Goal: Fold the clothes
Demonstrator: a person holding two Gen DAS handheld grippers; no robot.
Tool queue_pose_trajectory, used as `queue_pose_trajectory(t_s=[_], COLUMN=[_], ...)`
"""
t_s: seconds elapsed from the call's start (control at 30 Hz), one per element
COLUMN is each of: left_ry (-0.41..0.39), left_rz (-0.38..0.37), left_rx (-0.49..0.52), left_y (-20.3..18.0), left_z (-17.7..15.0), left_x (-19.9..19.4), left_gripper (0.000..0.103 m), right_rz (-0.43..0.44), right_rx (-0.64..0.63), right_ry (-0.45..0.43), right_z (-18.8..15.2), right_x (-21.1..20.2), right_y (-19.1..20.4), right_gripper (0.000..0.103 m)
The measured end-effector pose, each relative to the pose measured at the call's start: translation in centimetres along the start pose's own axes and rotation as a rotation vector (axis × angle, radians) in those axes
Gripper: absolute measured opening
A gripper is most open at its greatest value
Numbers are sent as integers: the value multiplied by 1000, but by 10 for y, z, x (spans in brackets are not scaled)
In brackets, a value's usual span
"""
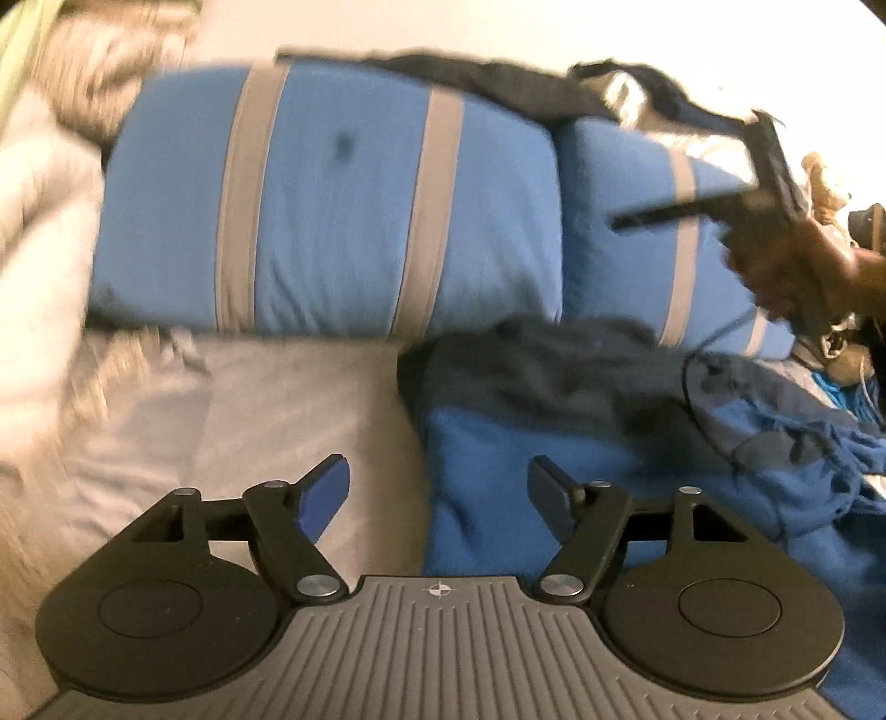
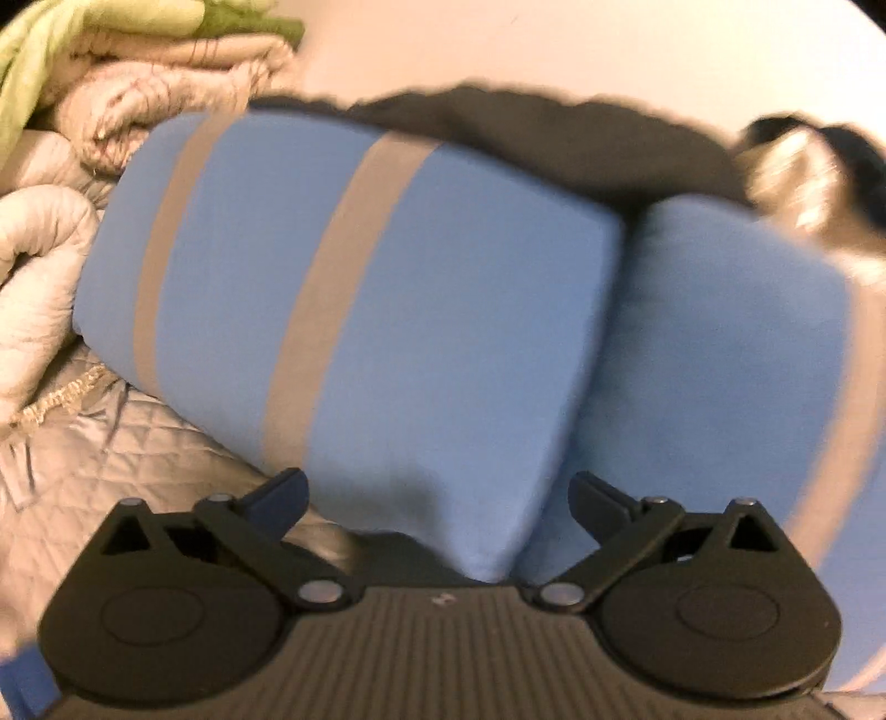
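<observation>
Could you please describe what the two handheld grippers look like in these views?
Both look alike. The left gripper has a grey ribbed body with a small crosshair mark, two round black discs at its sides, black linkage arms joined by silver pins, and fingers with blue pads. The right gripper shows the same ribbed body, discs and pins, with darker fingers. No sleeve is visible.

Black linkage fingers point(image 1: 326, 493) (blue pads), silver rivets, ribbed grey body.

2 blue pillows w/ grey stripes point(image 2: 343, 310) side by side on quilted grey bedspread point(image 2: 111, 471); beige blankets point(image 2: 166, 77) piled behind, left, w/ green one point(image 2: 83, 33) on top.
</observation>
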State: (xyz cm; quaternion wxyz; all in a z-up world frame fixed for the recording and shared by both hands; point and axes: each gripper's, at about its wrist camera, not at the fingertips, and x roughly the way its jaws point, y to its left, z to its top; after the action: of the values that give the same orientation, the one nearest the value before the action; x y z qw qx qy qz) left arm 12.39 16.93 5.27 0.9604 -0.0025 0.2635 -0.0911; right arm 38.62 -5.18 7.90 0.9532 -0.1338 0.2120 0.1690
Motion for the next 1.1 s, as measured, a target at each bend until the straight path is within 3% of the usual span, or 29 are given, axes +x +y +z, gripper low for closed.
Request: queue_pose_trajectory(t_s=[0.17,0.5,0.73,0.87,0.97,1.1], left_ry=[-71,-152,-284,-374,-398,-372], left_rz=[28,38,49,92,59,-26], left_rx=[42,62,13,17,20,30], left_y=[-30,-86,-122,-152,-173,-200], left_z=[46,136,211,217,201,166], left_x=[-27,-55,-77,-82,-68,-33], left_gripper=[74,76,78,84,84,84], right_rz=[-155,-393,-563,-582,-582,-551], right_rx=[-38,128,238,278,290,250], right_ry=[-15,-50,-127,-181,-189,-151], right_z=[-17,-50,-43,-41,-56,-86], right_x=[-71,-195,-275,-321,-344,-354], right_y=[-65,-197,-267,-288,-289,-278], right_gripper=[103,103,103,103,103,103])
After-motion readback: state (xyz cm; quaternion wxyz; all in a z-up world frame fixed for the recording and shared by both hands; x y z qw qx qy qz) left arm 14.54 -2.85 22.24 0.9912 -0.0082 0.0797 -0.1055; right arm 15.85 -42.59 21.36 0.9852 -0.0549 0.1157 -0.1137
